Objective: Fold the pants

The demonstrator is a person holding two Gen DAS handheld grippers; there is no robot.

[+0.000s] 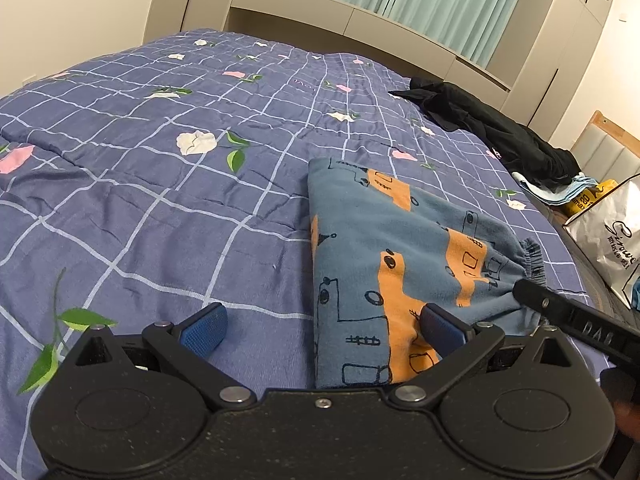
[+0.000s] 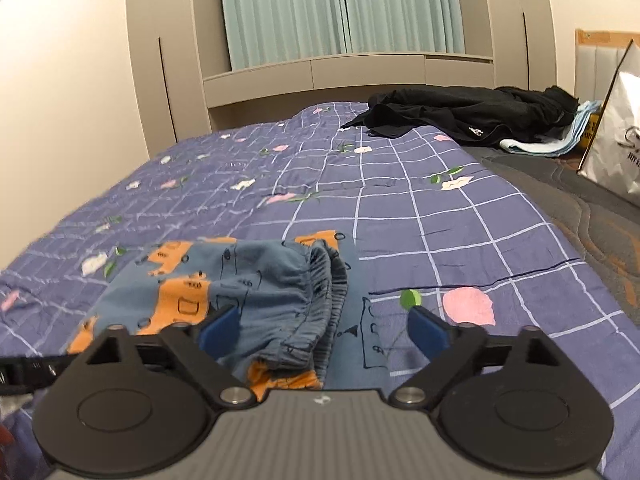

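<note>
The pants (image 1: 384, 256) are blue with orange vehicle prints and lie folded on the purple checked bed cover. My left gripper (image 1: 320, 326) is open over their near left edge, with the right finger above the cloth. In the right wrist view the pants (image 2: 248, 292) lie with the gathered elastic waistband (image 2: 328, 280) on top. My right gripper (image 2: 324, 328) is open just above the waistband end and holds nothing. Part of the right gripper (image 1: 576, 320) shows in the left wrist view at the waistband.
A heap of black clothes (image 2: 472, 114) lies at the far right of the bed on light blue cloth (image 2: 560, 140). A white shopping bag (image 2: 616, 128) stands at the right edge. Cabinets and green curtains (image 2: 340, 8) stand behind the bed.
</note>
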